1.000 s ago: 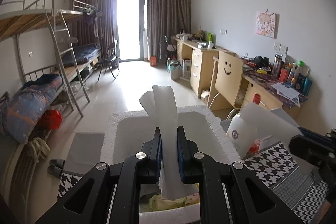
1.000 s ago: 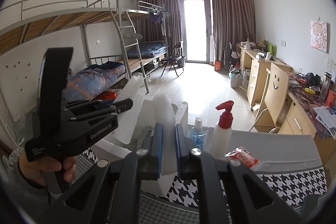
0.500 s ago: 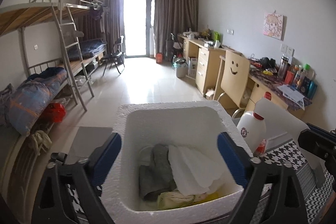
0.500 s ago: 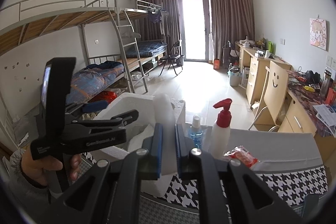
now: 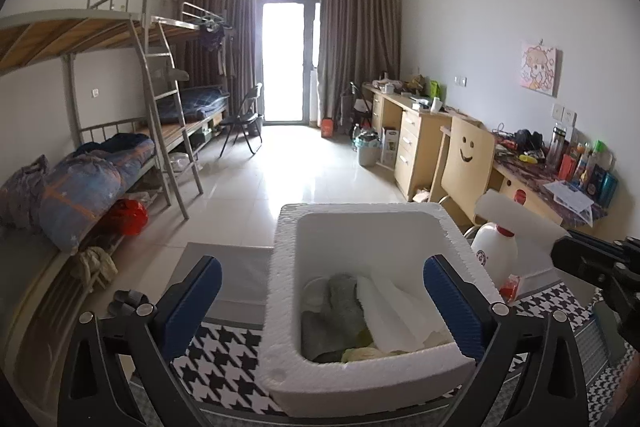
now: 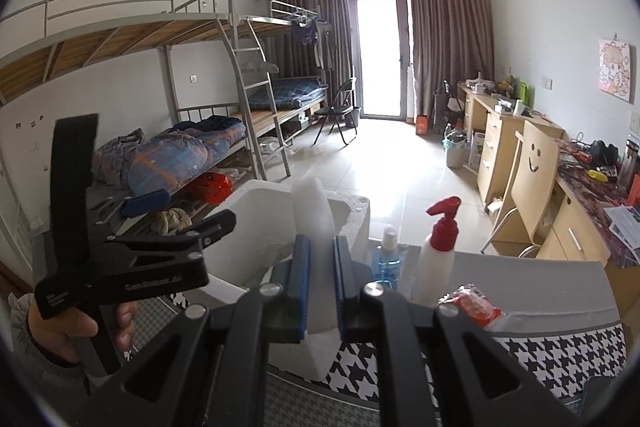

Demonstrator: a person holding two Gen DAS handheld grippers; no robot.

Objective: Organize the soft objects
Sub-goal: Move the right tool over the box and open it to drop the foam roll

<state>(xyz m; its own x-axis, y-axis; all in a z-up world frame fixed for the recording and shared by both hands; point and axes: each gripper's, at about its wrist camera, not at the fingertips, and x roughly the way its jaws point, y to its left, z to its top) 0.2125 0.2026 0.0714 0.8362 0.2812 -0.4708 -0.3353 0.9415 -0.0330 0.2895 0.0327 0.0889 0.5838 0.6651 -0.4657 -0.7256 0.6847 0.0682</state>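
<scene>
My left gripper is low in its own view, at 6 o'clock. Its jaws are opening wide. The blue pads touch nothing. The white foam box shows between them, but they do not squeeze it.

The box sits on a black and white checked cloth. Inside the box lie soft things. A white soft sheet lies at the 3 o'clock side. A grey cloth lies at the 9 o'clock side, touching the sheet. A bit of yellow-green cloth peeks out at the 6 o'clock side, under the sheet.

My right gripper is at 6 o'clock in its own view. Its jaws are clenched on a white foam sheet. The sheet stands up between the pads.

At 8 o'clock in that view, a hand holds my left gripper beside the box.

At 4 o'clock, a red packet lies on the table. Just past it stand a white pump bottle with a red top and a small blue bottle, side by side.

Farther off, at 3 o'clock, a wooden chair with a smiley face stands by a desk. At 9 o'clock is a bunk bed with a blue blanket. Far away at 12 o'clock is a bright glass door between brown curtains.
</scene>
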